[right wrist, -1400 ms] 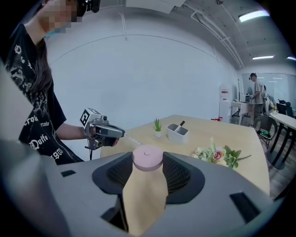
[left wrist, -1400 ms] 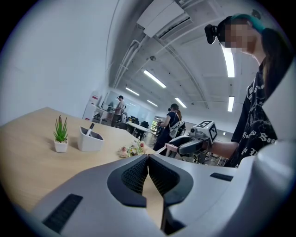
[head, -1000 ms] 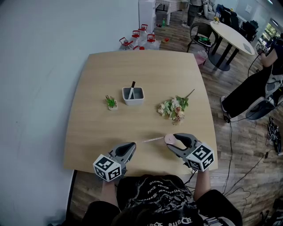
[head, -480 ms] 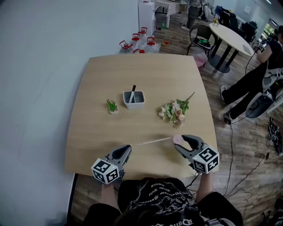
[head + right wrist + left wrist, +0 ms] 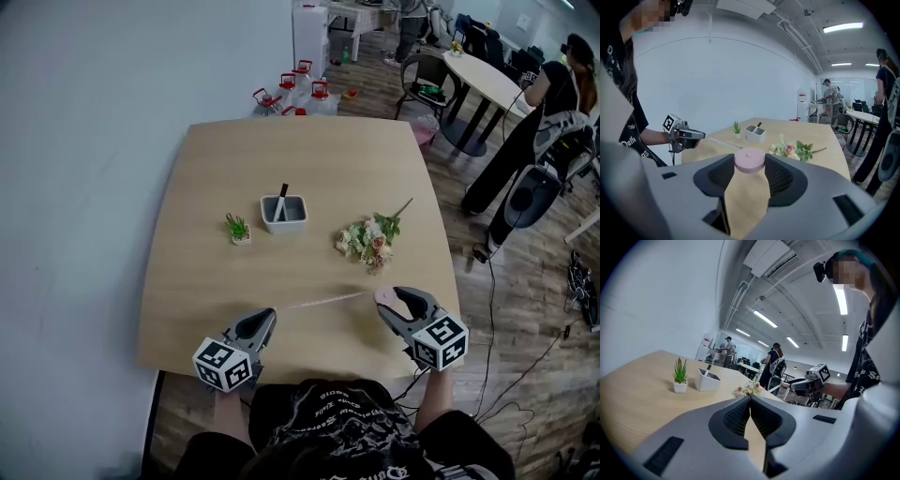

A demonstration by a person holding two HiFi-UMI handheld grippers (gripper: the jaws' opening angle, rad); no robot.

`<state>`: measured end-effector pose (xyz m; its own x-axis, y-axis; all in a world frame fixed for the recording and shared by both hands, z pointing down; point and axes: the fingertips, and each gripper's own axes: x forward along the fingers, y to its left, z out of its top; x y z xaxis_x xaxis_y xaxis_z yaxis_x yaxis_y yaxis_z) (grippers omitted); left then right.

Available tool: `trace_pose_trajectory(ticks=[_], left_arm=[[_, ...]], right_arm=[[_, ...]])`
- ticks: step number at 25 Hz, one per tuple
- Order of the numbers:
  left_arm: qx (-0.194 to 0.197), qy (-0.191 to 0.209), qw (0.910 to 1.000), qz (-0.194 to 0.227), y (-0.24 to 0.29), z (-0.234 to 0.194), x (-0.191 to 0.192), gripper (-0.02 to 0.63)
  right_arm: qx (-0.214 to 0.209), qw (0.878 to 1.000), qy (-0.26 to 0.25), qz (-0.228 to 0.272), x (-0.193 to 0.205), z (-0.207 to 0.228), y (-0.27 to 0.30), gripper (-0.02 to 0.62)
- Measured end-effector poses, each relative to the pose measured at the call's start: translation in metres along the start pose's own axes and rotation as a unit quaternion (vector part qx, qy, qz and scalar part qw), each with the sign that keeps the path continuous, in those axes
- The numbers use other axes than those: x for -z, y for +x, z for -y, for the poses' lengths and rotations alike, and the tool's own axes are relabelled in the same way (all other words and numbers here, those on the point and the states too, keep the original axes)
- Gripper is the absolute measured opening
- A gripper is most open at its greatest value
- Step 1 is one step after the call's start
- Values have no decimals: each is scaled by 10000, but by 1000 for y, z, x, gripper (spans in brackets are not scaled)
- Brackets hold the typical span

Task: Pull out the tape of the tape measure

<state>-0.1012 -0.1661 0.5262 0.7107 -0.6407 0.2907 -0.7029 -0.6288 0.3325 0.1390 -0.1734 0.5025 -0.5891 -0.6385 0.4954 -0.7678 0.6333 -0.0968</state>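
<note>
Right gripper sits at the 5 o'clock part of the light wooden table, its 2 jaws set apart and clamped on the sides of the round pink tape measure, which rides between the pads just above the tabletop. Left gripper is at 7 o'clock, jaws pressed together; in the head view and the right gripper view the pale thin tape runs from its tip straight to the pink case, so it reads as pinching the tape's end. The tape spans the gap between the 2 grippers, roughly level, from 9 to 3 o'clock. The bunch of artificial flowers lies at 12 o'clock of the case, with the white square pen holder and the small potted green plant farther back, well apart from the tape. Step in hand looks like the pull itself, part done. To do it well: draw the grippers apart in line with the tape, no twist, pinch firm on the end, the case square in the right pads so it cannot roll out, and stay clear of the flowers.
</note>
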Motion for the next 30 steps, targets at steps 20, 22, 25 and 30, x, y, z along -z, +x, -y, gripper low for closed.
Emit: trace_pose_trajectory(ticks=[20,22,25,30], left_arm=[[-391,-103,9992,43,-10,-22,4,12],[-492,-133,9987,33,-13,-27,7,12],[-687,-189,9974,43,-20,-35,9,12],[-806,-235,9965,38,-23,-41,13,12]], right_arm=[[637,9979,149,-4,4,26,-7,219],[750,9970,209,20,6,33,-11,219],[904,9955,277,60,8,42,-19,219],[978,9947,316,63,10,44,-19,219]])
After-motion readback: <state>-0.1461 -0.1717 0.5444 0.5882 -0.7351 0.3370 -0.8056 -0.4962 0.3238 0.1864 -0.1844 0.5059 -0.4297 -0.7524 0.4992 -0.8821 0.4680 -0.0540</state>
